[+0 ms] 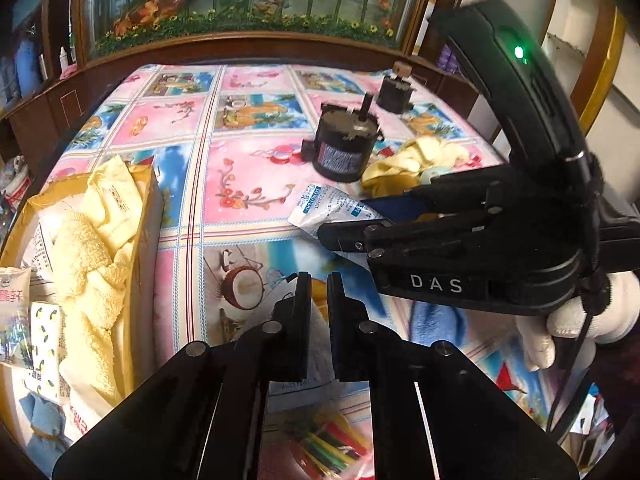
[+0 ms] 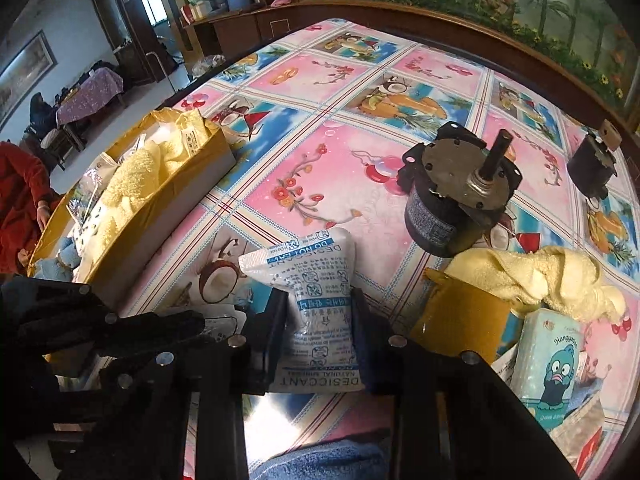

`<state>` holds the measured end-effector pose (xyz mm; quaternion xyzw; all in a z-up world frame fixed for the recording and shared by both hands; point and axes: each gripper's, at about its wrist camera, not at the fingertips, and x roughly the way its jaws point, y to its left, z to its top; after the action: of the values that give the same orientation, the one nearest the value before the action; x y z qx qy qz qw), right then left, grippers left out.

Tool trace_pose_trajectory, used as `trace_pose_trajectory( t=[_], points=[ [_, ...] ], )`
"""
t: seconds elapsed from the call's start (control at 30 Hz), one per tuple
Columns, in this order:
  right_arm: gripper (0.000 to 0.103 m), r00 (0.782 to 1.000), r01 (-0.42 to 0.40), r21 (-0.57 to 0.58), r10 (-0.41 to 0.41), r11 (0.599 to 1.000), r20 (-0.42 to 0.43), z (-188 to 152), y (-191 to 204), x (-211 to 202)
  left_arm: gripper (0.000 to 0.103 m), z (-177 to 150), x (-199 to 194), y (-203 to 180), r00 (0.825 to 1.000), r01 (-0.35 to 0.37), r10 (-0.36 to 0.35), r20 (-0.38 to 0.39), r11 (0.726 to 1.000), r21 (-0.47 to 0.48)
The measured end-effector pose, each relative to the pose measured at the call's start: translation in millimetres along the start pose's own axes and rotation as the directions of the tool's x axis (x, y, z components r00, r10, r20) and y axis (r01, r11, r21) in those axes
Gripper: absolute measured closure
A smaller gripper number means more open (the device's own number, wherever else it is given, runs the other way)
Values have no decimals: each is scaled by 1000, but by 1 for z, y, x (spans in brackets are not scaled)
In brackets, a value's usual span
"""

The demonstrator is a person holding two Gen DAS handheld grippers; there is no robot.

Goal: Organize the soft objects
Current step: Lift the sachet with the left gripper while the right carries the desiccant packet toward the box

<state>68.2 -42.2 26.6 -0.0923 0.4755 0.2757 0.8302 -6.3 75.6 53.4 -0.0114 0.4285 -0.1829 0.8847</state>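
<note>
My right gripper (image 2: 318, 312) is shut on a white desiccant packet (image 2: 316, 296) and holds it just above the patterned tablecloth; the packet also shows in the left wrist view (image 1: 320, 208), pinched by the right gripper (image 1: 344, 236). My left gripper (image 1: 319, 292) is nearly shut with a thin gap and nothing between its fingers. A yellow cardboard box (image 1: 140, 208) on the left holds yellow towels (image 1: 92, 248) and snack packets; it also shows in the right wrist view (image 2: 160, 196). A loose yellow towel (image 2: 540, 272) lies at the right.
Two black motors (image 2: 452, 196) (image 2: 590, 168) stand on the table. A yellow-brown pouch (image 2: 460, 320) and a tissue pack (image 2: 548, 356) lie at the right. A blue cloth (image 2: 320, 460) lies under my right gripper. A bag of coloured sticks (image 1: 328, 444) lies near the front edge.
</note>
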Motion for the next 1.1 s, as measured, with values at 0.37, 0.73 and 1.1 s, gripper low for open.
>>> trace_pose_trajectory(
  t=[0.37, 0.73, 1.1],
  points=[
    [72, 997, -61, 88, 57, 994, 45, -23, -13, -27, 55, -12, 24, 16, 979, -118, 107, -176, 992, -54],
    [72, 995, -96, 152, 89, 984, 52, -43, -24, -25, 52, -17, 50, -7, 974, -172, 179, -138, 983, 60],
    [72, 992, -117, 169, 105, 979, 74, -51, -19, -29, 63, -21, 28, -3, 993, -84, 84, -86, 996, -3]
  ],
)
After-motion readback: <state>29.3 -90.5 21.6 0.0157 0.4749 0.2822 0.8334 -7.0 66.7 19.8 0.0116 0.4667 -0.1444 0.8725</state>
